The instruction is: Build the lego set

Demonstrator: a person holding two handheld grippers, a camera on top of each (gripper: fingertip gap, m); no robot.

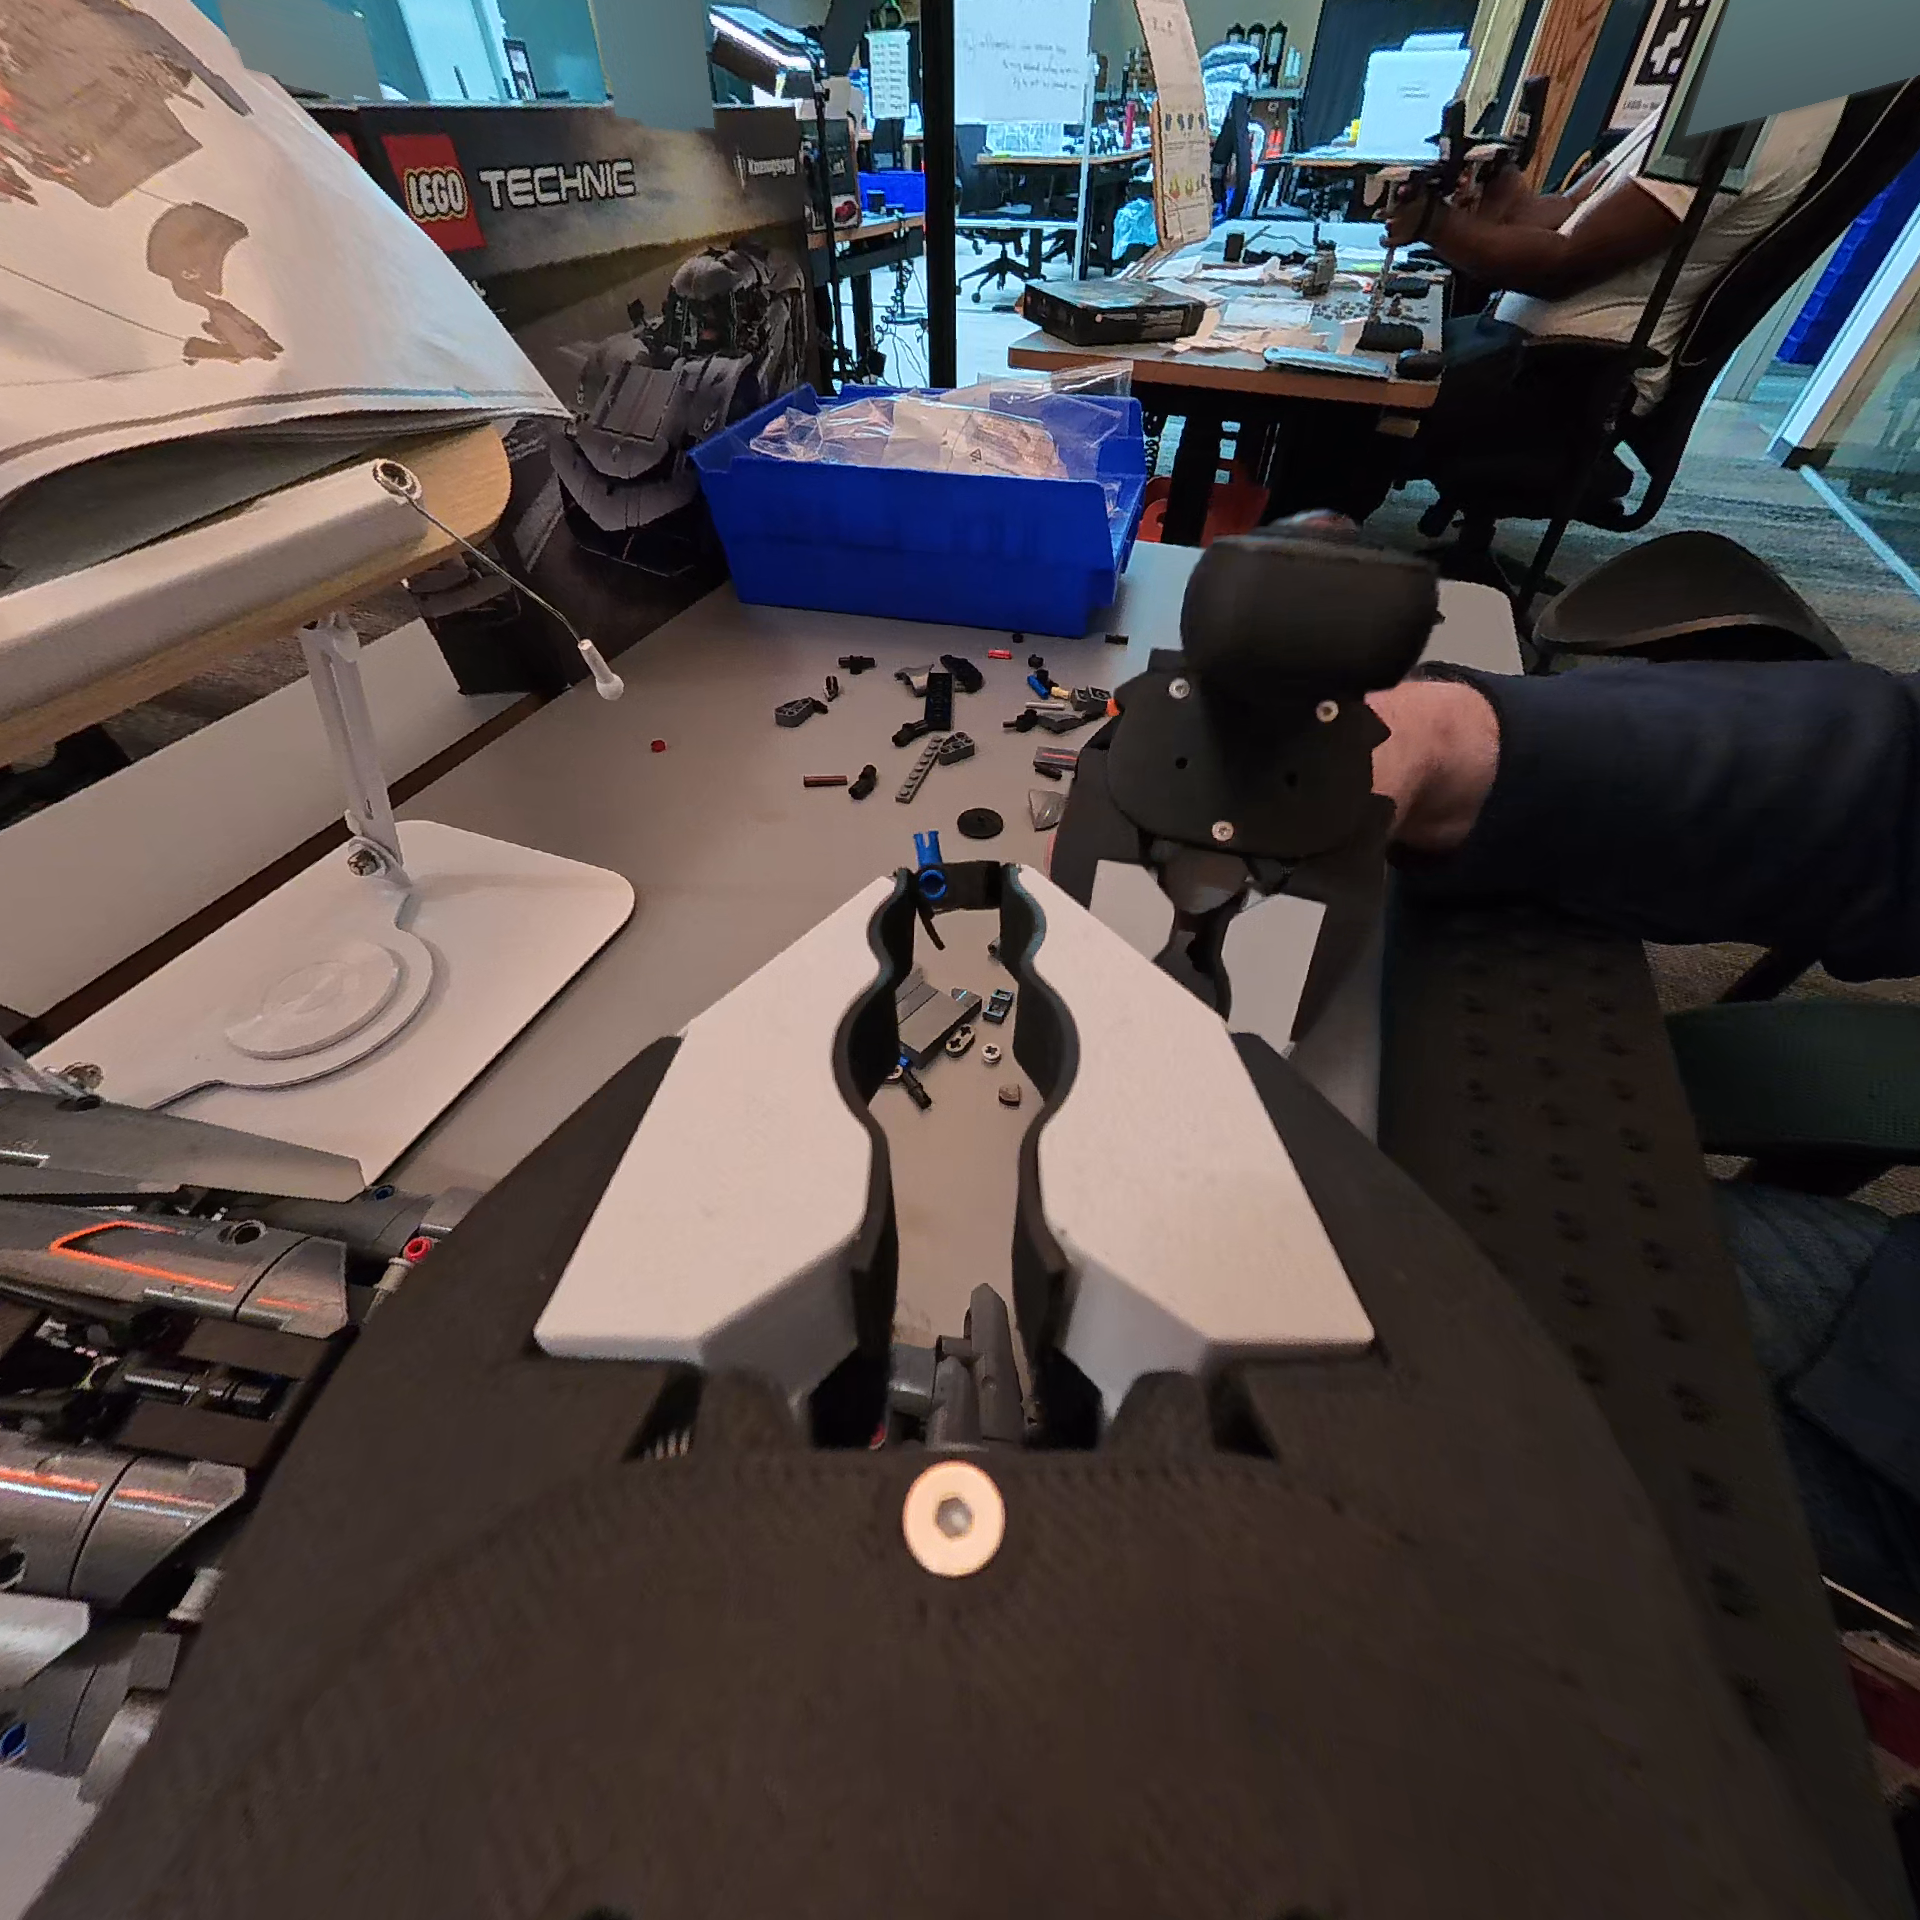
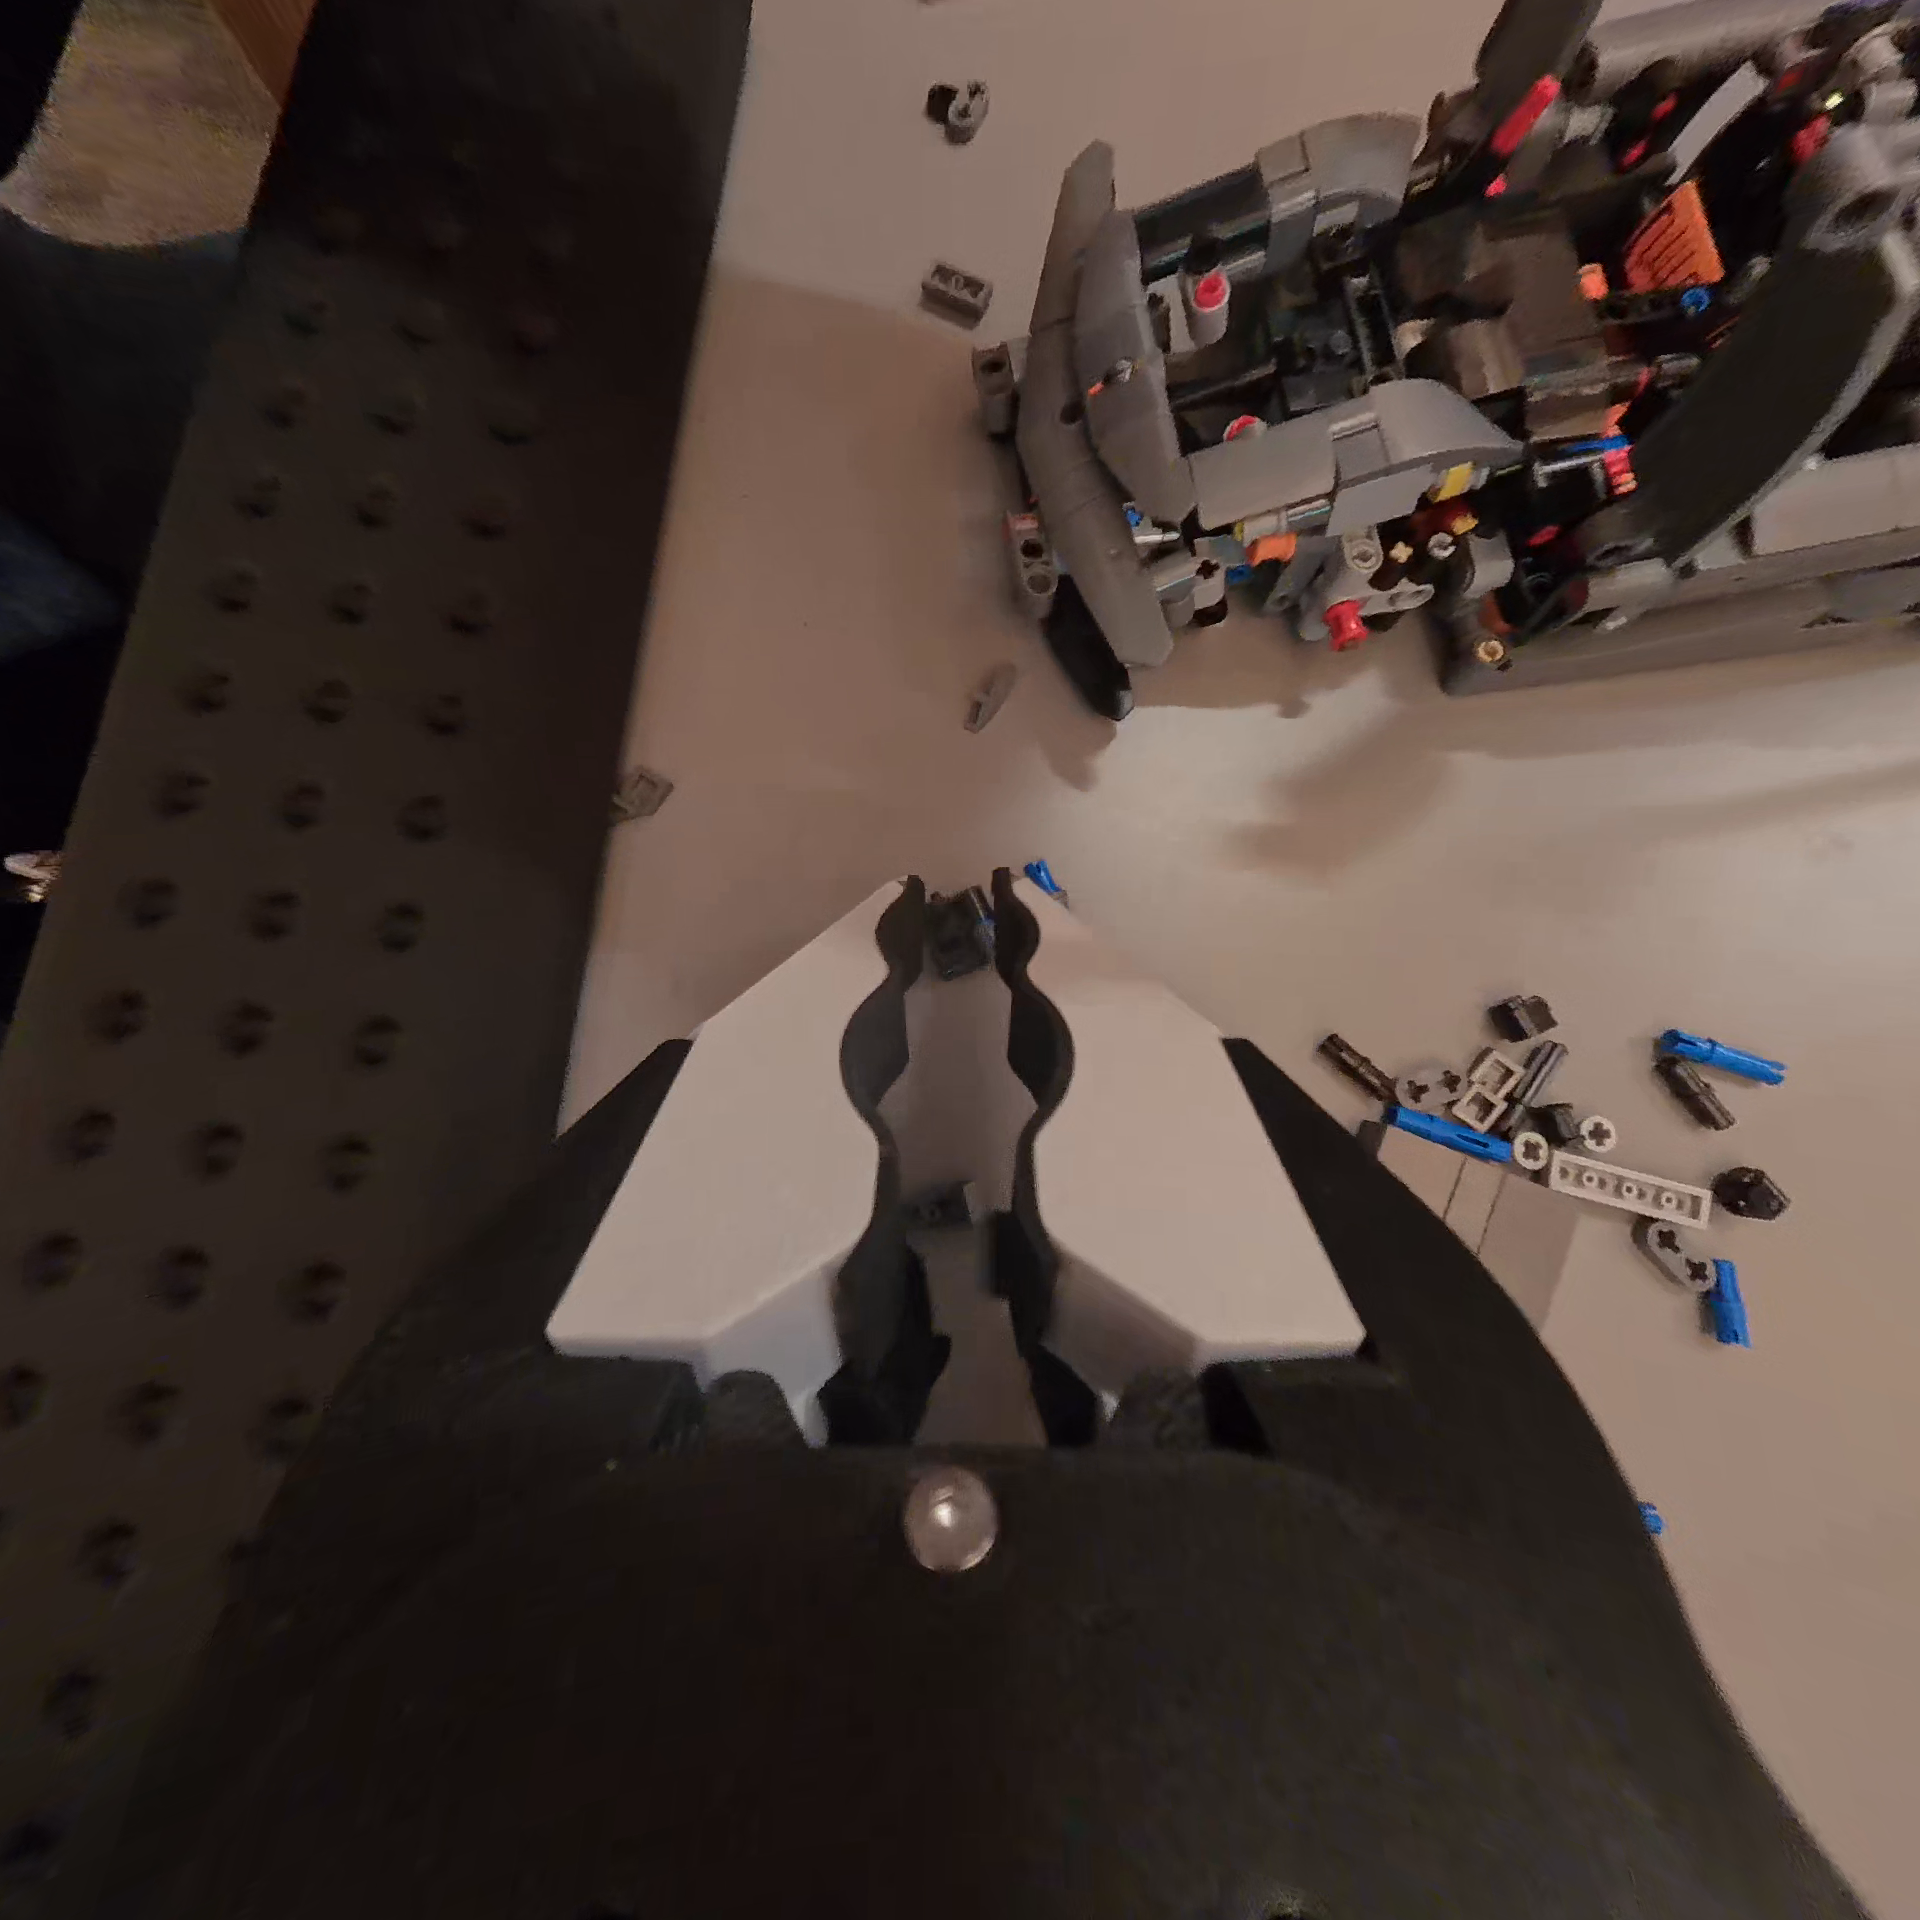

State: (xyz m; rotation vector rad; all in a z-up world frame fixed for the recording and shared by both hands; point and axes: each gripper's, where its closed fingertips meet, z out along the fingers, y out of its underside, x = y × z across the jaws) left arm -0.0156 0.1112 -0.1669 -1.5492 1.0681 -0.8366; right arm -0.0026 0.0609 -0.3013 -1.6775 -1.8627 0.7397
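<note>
My left gripper [image 1: 956,883] is shut on a black Lego piece with a blue pin [image 1: 930,881], held above the grey table [image 1: 675,790]. Small loose parts [image 1: 951,1029] lie on the table below, seen between its fingers. My right gripper [image 2: 954,902] points down at the table and is shut on a small black Lego piece [image 2: 956,935]; a blue pin [image 2: 1044,878] lies just right of its tips. In the left wrist view the right gripper [image 1: 1205,935] is held by a hand at the right. The partly built grey and black model [image 2: 1403,416] stands beyond, also at the lower left [image 1: 156,1299].
A pile of loose parts [image 2: 1558,1132] lies to the right of my right gripper, with more spread mid-table [image 1: 935,727]. A blue bin of bags [image 1: 914,520], the set's box [image 1: 582,229] and an instruction booklet on a white stand [image 1: 343,987] are at the back. A black studded panel [image 2: 312,727] borders the table. The tips of one gripper are about 15 cm away from the tips of the other.
</note>
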